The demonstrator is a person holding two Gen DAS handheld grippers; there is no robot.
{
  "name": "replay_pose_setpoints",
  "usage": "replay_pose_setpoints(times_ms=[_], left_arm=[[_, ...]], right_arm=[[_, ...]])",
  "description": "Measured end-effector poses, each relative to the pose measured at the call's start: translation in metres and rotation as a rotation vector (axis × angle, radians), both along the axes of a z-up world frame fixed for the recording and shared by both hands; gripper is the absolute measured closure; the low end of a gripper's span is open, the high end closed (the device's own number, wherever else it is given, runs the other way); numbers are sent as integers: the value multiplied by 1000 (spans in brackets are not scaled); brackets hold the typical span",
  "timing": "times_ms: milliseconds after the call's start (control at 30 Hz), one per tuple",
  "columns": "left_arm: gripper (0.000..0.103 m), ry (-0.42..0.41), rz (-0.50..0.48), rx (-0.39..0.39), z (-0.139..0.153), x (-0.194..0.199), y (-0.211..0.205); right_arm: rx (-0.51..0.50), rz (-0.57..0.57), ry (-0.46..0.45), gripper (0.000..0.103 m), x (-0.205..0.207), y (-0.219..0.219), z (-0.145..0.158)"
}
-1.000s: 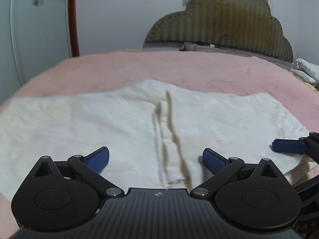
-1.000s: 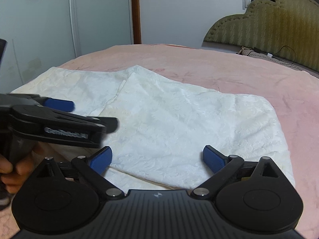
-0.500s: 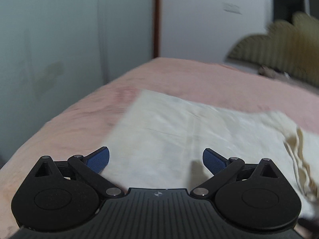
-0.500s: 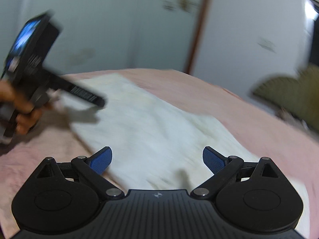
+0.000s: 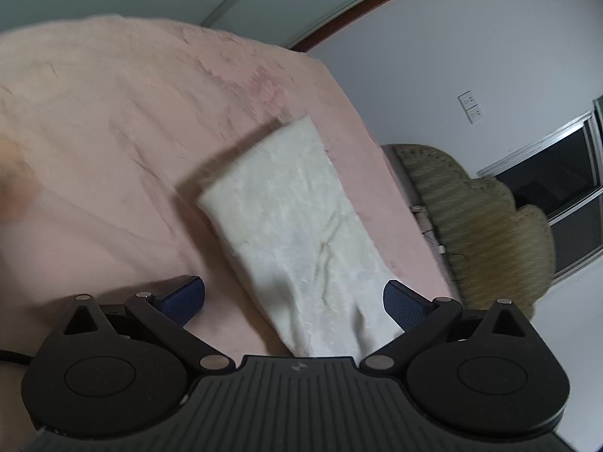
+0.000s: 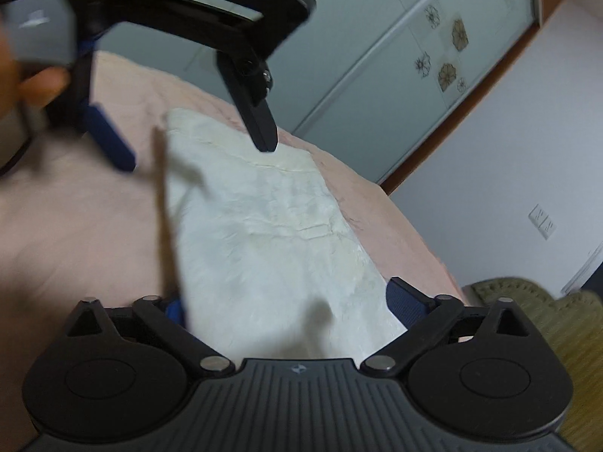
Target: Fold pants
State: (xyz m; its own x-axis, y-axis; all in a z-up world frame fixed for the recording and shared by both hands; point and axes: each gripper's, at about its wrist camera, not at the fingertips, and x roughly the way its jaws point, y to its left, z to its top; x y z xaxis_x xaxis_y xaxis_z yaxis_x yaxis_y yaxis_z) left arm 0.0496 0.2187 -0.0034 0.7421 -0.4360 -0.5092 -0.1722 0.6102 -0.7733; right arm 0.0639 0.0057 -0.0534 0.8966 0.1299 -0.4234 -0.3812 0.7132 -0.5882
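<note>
White pants (image 5: 286,207) lie as a long narrow strip on the pink blanket (image 5: 113,132). My left gripper (image 5: 294,297) is open, and the near end of the strip runs between its blue pads. The right wrist view shows the same pants (image 6: 264,226) from the other end. My right gripper (image 6: 290,303) is open over that end, and the cloth's edge hides part of its left pad. At the far end of the strip, the left gripper (image 6: 196,156) hovers open, held by a hand (image 6: 34,79). Whether any pad touches the cloth is unclear.
An olive padded headboard (image 5: 482,218) stands past the bed's edge, under a dark window (image 5: 557,188). Wall sockets (image 5: 469,107) sit on the white wall. A pale wardrobe with flower decals (image 6: 433,37) lines the far side. Pink blanket spreads wide to the left of the pants.
Both cameras have swung round and rolled, so each now looks along the length of the pants from opposite ends. Both grippers stayed open. The frames are blurred by motion.
</note>
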Motion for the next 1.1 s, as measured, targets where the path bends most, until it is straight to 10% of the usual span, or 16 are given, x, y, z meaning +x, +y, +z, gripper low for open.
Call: replay_pose_setpoints(times_ms=[267,433,600,833,1100], left_arm=[[1,-59,33,-102,-14,43,-14],[4,-47,74,-69,-15,68,-19],[31,-52,95,26,-13,69,-22],[90,-72,97,216,-10,67,-28],[92,-370,-10,494,58,22,-91]], right_arm=[[275,-72,-1,1,6,-39,38],[364,86,120,1,-14,-61,64],[631,-1,195,1,5,-100,76],[452,-178,397,1,46,-95,29],[484,-97,248,1,40,-124,69]])
